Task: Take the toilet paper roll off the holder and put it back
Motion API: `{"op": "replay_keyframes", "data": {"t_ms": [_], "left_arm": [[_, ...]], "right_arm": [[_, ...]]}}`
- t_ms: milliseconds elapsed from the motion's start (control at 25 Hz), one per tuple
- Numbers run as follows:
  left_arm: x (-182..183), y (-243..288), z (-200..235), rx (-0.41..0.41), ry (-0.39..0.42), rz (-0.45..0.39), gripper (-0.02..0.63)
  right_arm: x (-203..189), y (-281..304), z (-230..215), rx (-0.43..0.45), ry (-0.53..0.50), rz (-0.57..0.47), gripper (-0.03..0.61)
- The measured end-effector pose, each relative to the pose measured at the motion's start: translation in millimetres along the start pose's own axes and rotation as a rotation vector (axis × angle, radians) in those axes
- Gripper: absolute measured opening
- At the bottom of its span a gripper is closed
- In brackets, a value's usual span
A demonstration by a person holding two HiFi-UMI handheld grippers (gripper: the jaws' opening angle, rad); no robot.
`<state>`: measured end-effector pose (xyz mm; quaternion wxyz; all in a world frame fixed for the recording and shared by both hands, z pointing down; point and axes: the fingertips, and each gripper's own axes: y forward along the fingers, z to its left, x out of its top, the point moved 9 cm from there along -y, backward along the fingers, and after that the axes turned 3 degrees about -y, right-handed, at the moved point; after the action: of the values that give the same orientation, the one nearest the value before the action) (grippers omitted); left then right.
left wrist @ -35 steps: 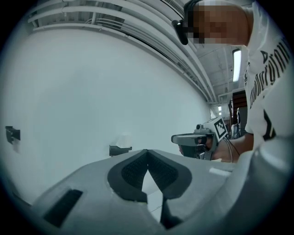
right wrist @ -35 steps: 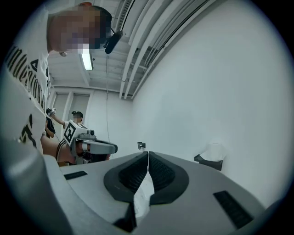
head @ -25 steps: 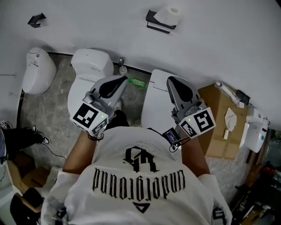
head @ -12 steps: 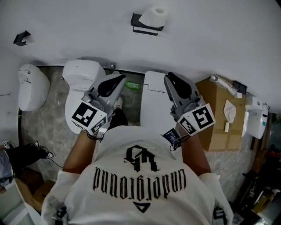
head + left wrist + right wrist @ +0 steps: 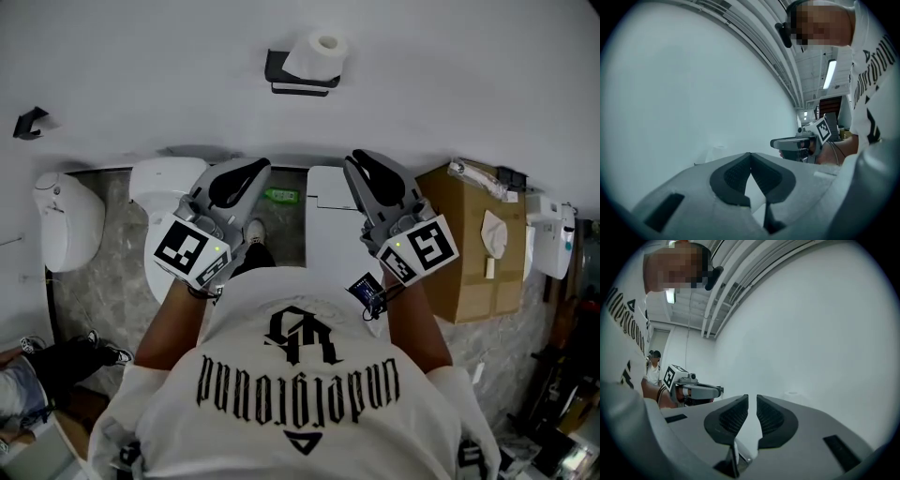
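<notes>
A white toilet paper roll (image 5: 317, 53) sits on a black holder (image 5: 279, 77) fixed to the white wall, beyond both grippers in the head view. My left gripper (image 5: 255, 171) and right gripper (image 5: 355, 161) are held side by side, pointing level at the wall, both well short of the roll. Both are shut with nothing between the jaws. The roll shows faintly past the left gripper (image 5: 750, 155) as a pale shape (image 5: 717, 152). Past the right gripper (image 5: 752, 399) it is a pale shape (image 5: 792, 394).
Below the grippers stand a white toilet (image 5: 169, 183) and a second white fixture (image 5: 323, 211). A small green bottle (image 5: 281, 195) lies between them. A urinal (image 5: 61, 220) is at the left, a cardboard box (image 5: 473, 248) at the right. A black hook (image 5: 28, 122) is on the wall.
The head view has shifted: the roll and holder slid left and lower in the picture, and the floor fixtures slid likewise. Both grippers stay shut and side by side.
</notes>
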<state>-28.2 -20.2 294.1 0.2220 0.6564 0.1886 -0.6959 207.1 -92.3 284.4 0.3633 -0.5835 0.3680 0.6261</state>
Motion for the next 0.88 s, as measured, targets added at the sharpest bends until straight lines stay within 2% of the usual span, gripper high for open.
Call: {"op": "replay_keyframes", "data": {"t_ms": [280, 680, 880], "left_arm": [[7.2, 19.3, 59.9, -0.028, 0.005, -0.006, 0.014], [4.2, 39.9, 127.1, -0.107, -0.020, 0.020, 0.014], [-0.2, 47.7, 155.7, -0.146, -0.037, 0.038, 0.014]], "right_arm": [[-1.8, 48.0, -22.4, -0.059, 0.019, 0.015, 0.081], [-12.5, 104.3, -48.3, -0.184, 0.053, 0.067, 0.226], [-23.8, 127.3, -61.2, -0.241, 0.072, 0.108, 0.259]]}}
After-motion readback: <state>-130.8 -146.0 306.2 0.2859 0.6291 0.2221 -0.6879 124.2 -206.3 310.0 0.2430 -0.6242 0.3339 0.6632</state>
